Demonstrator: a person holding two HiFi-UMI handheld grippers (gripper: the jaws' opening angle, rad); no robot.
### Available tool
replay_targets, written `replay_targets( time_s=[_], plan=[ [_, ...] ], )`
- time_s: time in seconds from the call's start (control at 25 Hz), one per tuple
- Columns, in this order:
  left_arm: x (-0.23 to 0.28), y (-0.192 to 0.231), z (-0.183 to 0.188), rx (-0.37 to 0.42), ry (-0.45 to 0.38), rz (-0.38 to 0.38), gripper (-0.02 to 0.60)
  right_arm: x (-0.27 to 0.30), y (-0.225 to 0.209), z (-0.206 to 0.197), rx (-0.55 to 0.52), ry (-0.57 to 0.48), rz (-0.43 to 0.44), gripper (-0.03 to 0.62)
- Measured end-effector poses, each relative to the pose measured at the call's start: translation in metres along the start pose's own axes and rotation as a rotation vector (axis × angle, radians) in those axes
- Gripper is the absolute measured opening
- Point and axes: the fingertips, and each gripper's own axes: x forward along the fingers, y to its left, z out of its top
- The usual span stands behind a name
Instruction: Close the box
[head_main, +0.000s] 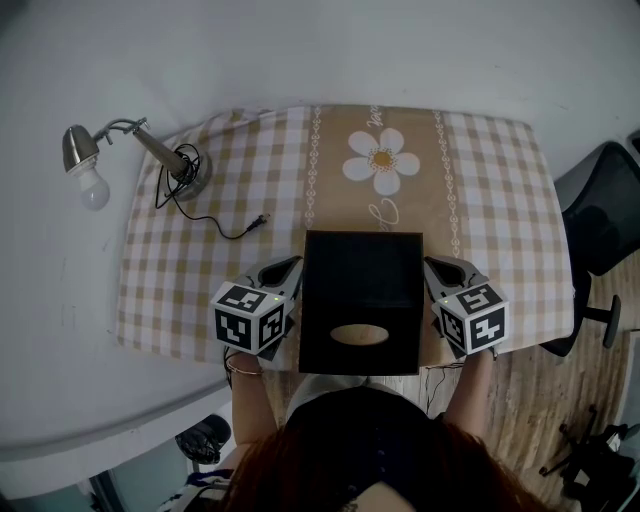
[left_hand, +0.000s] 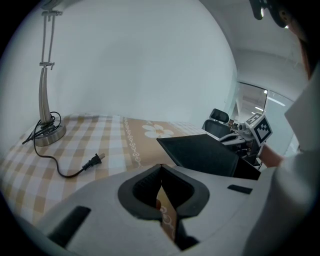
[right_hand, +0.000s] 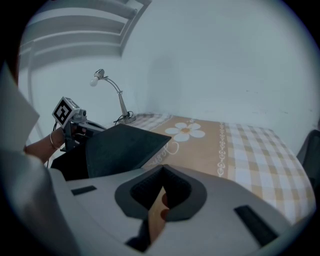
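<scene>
The box (head_main: 362, 300) between the two grippers is matt black and smooth, like coated card. The left gripper (left_hand: 161, 167) and right gripper (right_hand: 162, 169) have matt grey plastic shells with dark, finely textured pads (left_hand: 145, 188). Beneath them the tablecloth (head_main: 480, 170) looks like soft checked cloth with no sheen. Beyond the left gripper, the desk lamp (head_main: 150, 150) is shiny brushed metal, with a glossy white bulb (head_main: 93, 190) and a black plastic-sheathed cord (head_main: 215, 225).

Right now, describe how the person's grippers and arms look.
The left gripper and right gripper each have a pale grey body, dark grey padded jaws and a white cube printed with black square markers. The forearms are bare. A thin bracelet circles the left wrist. The person wears a dark top.
</scene>
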Motion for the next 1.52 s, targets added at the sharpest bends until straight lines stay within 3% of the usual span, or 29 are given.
replay_targets(
  time_s=[1.52],
  plan=[
    [-0.042, -0.018, 0.028, 0.055, -0.15, 0.081, 0.027, -0.041, 0.012, 0.025, -0.025, -0.13, -0.114, 0.017]
  ],
)
